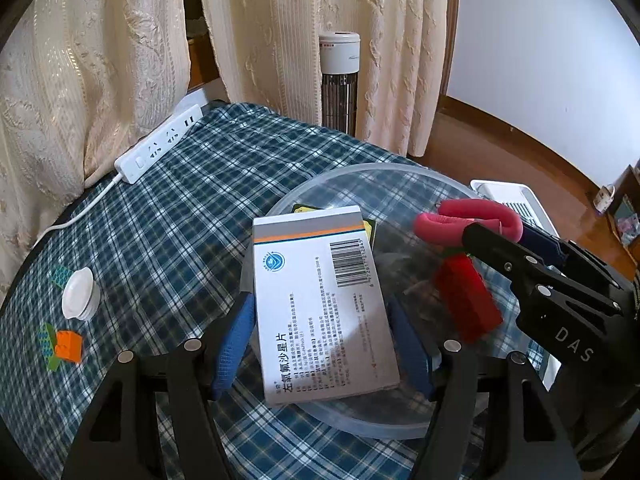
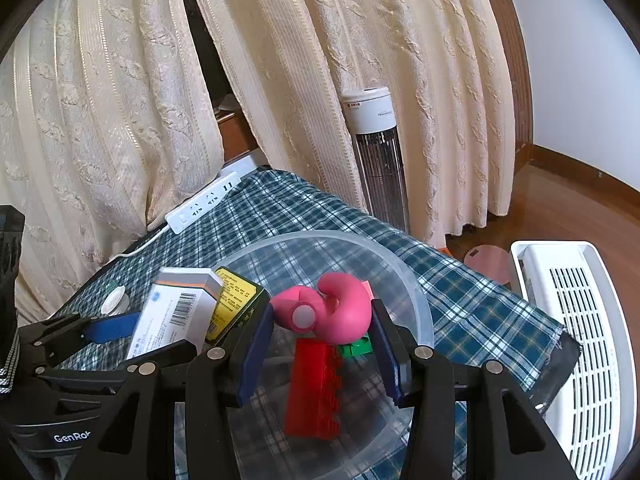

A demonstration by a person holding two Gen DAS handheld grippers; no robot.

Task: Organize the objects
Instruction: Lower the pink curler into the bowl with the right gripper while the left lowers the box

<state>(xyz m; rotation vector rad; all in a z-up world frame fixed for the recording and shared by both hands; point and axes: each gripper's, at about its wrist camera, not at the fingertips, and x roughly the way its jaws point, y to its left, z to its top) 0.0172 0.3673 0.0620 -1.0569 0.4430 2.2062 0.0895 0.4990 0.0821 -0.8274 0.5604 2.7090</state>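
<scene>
Over the clear plastic basin [image 1: 362, 172] on the plaid-covered counter [image 1: 224, 184], I have both tools working at once. My left hand-held gripper [image 1: 320, 340] is clamped across the width of a white medicine box [image 1: 320, 312], its blue pads [image 1: 234, 344] pressing the long sides, so the box hangs tilted with its far end past the basin's rim; gripping the sides should let it slide in flat when I let go. My right hand-held gripper [image 2: 320, 344] is closed on a curled pink toy [image 2: 332, 312], hovering above a red building block [image 2: 314, 392] and a green brick [image 2: 356, 346] already lying in the basin. A yellow-and-green carton [image 2: 236, 300] leans just behind the medicine box. Left on the cloth, well apart from the basin, I can see a white cap [image 1: 78, 294] and an orange brick on green plates [image 1: 66, 346], which I judge belong in the basin next. A power strip [image 1: 158, 144] sits along the far edge by the curtain.
</scene>
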